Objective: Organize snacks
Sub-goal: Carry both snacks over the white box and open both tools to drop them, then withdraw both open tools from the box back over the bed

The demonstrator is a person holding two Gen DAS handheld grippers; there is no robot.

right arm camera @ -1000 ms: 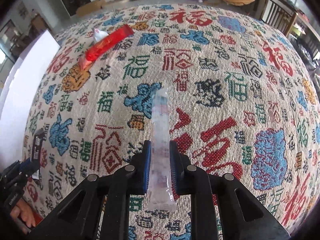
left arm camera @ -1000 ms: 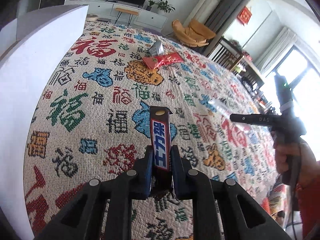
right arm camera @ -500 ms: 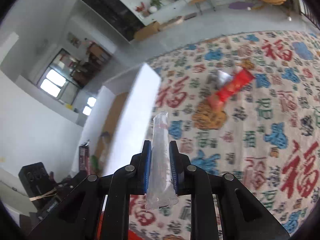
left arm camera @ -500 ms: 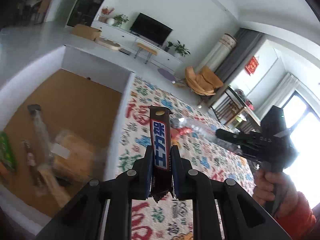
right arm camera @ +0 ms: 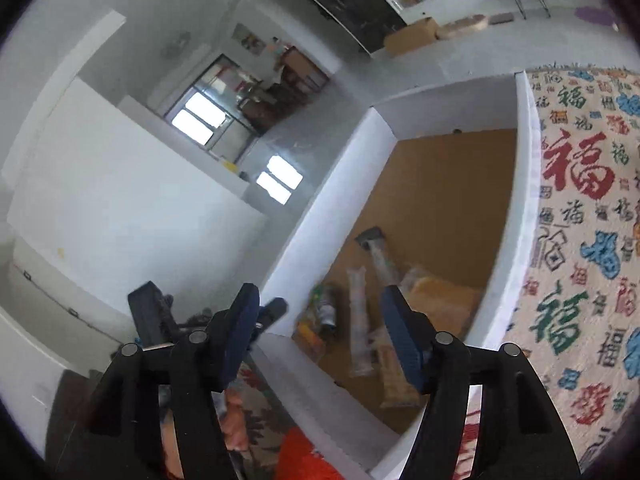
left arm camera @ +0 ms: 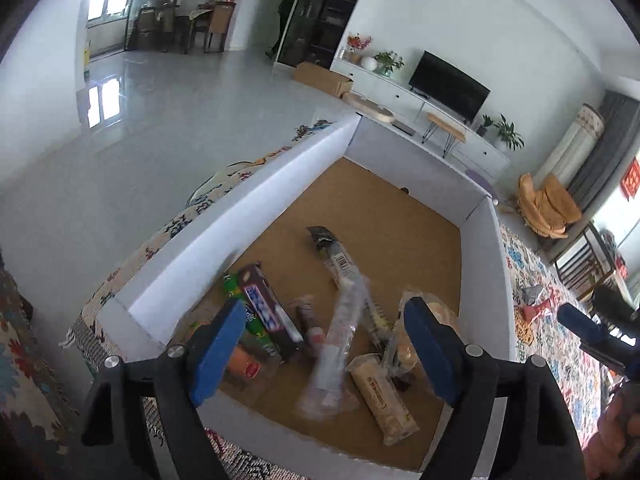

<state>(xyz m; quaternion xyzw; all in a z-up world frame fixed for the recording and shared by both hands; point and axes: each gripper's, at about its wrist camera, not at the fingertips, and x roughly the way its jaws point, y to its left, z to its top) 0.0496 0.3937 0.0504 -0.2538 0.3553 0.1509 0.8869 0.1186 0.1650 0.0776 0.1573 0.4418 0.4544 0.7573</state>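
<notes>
A white-walled box (left arm camera: 240, 216) with a brown floor holds several snacks. My left gripper (left arm camera: 324, 350) hangs over its near end, its jaws opening with nothing pressed between the pads. The dark chocolate bar (left arm camera: 264, 312) with the blue label lies free in the box by the left wall. The clear packet (left arm camera: 340, 340) shows blurred below, among the other wrappers. In the right wrist view my right gripper (right arm camera: 322, 334) is above the box (right arm camera: 524, 200), its jaws also opening and empty. The clear packet (right arm camera: 358, 320) sits loose beneath it.
The patterned tablecloth (right arm camera: 580, 200) spreads to the right of the box. On it lie a red snack bag (left arm camera: 536, 308) and a silver packet (left arm camera: 530, 292). The right gripper (left arm camera: 592, 332) and a hand show at the right edge. The left gripper (right arm camera: 160, 320) shows low left.
Both grippers swung from over the tablecloth to above the box. The left jaws let go of the chocolate bar and the right jaws let go of the clear packet; both now lie inside.
</notes>
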